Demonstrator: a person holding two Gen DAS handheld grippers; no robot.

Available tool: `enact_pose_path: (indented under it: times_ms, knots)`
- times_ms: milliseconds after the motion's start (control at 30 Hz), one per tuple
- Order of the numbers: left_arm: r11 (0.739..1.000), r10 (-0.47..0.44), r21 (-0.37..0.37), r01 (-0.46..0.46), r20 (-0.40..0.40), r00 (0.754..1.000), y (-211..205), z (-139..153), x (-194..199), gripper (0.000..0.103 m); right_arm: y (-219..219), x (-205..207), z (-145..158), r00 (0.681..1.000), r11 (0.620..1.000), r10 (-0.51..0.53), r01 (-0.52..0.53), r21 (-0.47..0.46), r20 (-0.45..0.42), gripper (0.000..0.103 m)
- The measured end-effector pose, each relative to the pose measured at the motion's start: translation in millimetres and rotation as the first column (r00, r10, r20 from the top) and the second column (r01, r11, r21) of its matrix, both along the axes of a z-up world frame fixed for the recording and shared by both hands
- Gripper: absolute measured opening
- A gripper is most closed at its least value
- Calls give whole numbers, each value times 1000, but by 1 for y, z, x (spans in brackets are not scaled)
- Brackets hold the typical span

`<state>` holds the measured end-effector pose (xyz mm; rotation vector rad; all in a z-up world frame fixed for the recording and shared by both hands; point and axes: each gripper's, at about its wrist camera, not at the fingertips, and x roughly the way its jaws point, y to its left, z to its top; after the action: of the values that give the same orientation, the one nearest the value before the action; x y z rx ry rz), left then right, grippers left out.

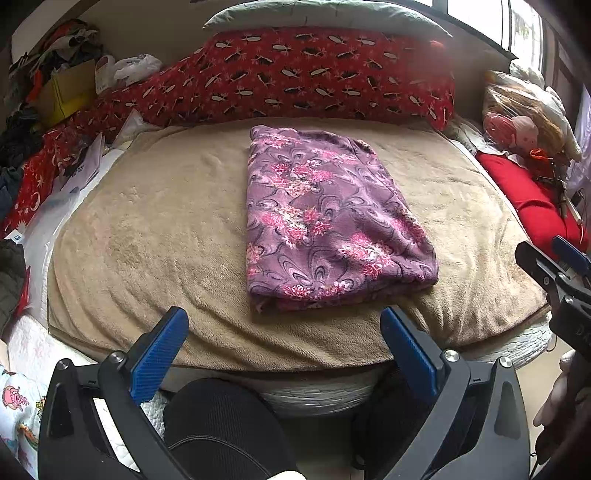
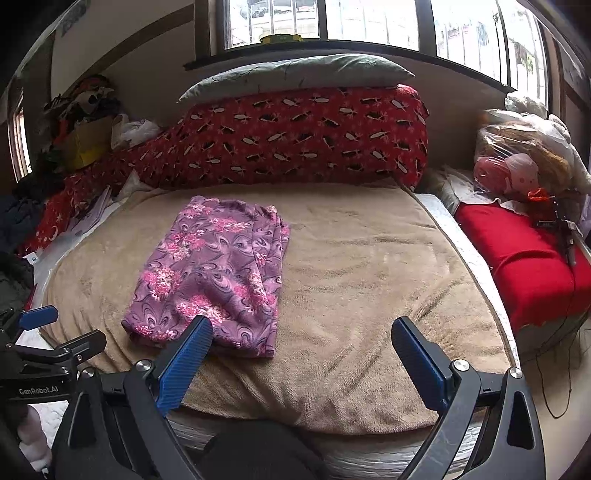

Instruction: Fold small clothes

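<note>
A: Biggest thing first?

B: Tan blanket point(image 1: 147, 229), spread flat over the bed, fills most of both views. Quilted white mattress edge point(image 1: 321, 395) shows under its near side.

A: Behind it?

B: Long red patterned cushion point(image 2: 295, 136) across the back, grey pillow point(image 2: 295, 74) on top of it, window point(image 2: 369, 18) above. Left back corner: pile of clothes & a yellow box point(image 1: 66, 92), white plastic bag point(image 1: 129, 68) beside it. Right side: red cloth point(image 2: 517, 258) on a block, w/ a bagged pink plush toy point(image 2: 517, 173) behind it.

A: And the garment?

B: Purple floral garment point(image 1: 325, 218), already folded into a neat long rectangle, lying on the blanket approx. mid-bed. From the right wrist cam it sits left of centre, layered edges showing along its right side. Nothing touching it.

A: Tongs?

B: Left gripper point(image 1: 284, 339) spread wide, blue pads point(image 1: 159, 354) well apart, nothing between them; it hangs at the near edge of the bed, just short of the garment's near end. Right gripper point(image 2: 301, 354) also spread wide & empty, pads point(image 2: 417, 365) apart; its left pad overlaps the garment's near corner in view, can't tell if it touches. Each gripper peeks into the other's cam at the frame edge.

A: Anything below?

B: Dark rounded shape point(image 1: 221, 424) under the left gripper, prob. a knee, can't tell for sure.
</note>
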<state>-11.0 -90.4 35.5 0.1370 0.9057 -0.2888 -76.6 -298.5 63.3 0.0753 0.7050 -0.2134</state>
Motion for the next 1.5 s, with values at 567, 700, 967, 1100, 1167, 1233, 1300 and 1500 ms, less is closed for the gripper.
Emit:
enact_pose_path:
  times_ms: [567,700,967,1100,1167,1233,1300,1500]
  knots:
    - [1000,12,-5,-12,-8,1000,-5,1,-1,103,-6,0,-3,1000,1000,-4,4,-1,-11,99]
    - [1000,15,-7,-16,-7,1000,-6,1,-2,103,-6,0,-3,1000,1000,-2,2,-3,-14,99]
    - [1000,24,-5,-24,-7,1000,-6,0,-1,103,-7,2,-4,1000,1000,1,-1,-3,-17,99]
    - [1000,25,-4,-25,-7,1000,-6,-1,-2,103,-8,2,-3,1000,1000,1,-1,-2,-16,99]
    - [1000,26,-3,-26,-7,1000,-7,-1,-2,103,-9,2,-3,1000,1000,1,-1,-1,-15,99]
    - [1000,30,8,-30,-16,999,-8,-2,-1,103,-8,2,-3,1000,1000,1,-1,-1,-15,99]
    - [999,39,28,-38,-26,999,-8,-3,-1,103,-9,2,-4,1000,1000,0,0,1,-17,99]
    - [999,37,23,-36,-31,999,-7,-4,-1,103,-11,4,-5,1000,1000,3,-3,14,-21,99]
